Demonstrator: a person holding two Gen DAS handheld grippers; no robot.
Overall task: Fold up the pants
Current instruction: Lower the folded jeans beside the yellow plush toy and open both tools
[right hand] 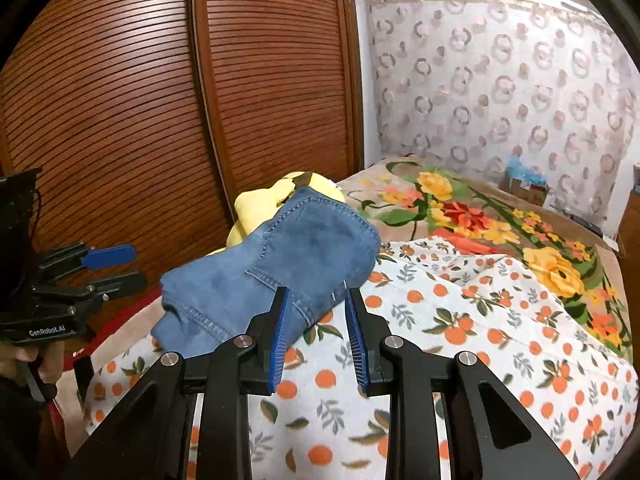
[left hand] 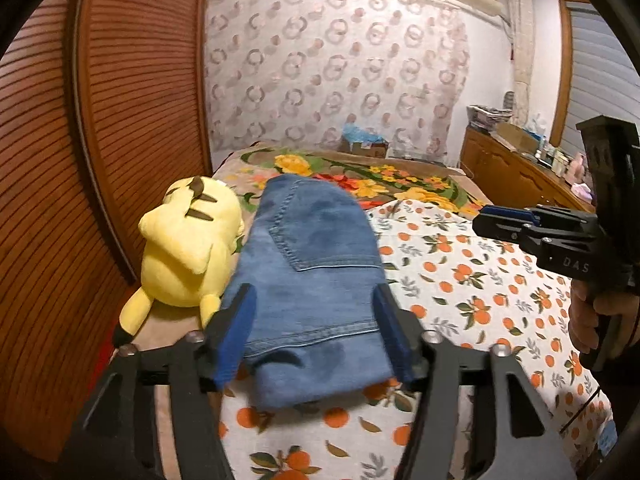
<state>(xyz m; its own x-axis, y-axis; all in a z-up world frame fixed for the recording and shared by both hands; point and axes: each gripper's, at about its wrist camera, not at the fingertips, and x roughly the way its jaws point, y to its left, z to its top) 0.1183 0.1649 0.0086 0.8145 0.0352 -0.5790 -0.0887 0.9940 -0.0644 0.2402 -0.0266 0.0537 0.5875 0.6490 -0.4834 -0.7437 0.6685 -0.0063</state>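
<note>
**Both grippers clear of the folded jeans**

The left gripper (left hand: pixel 316 332) stands with jaws wide apart, gripping nothing. The right gripper (right hand: pixel 316 336) has a narrower gap, also empty. The folded jeans (left hand: pixel 316 264) lie on the orange-print sheet (left hand: pixel 460 300), touching a yellow plush toy (left hand: pixel 188 240).

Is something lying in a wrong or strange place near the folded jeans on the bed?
Yes. A yellow plush toy lies face down against the folded jeans, between them and the wooden wardrobe doors. The jeans' far end seems to lean on it, not flat on the bedsheet.
</note>
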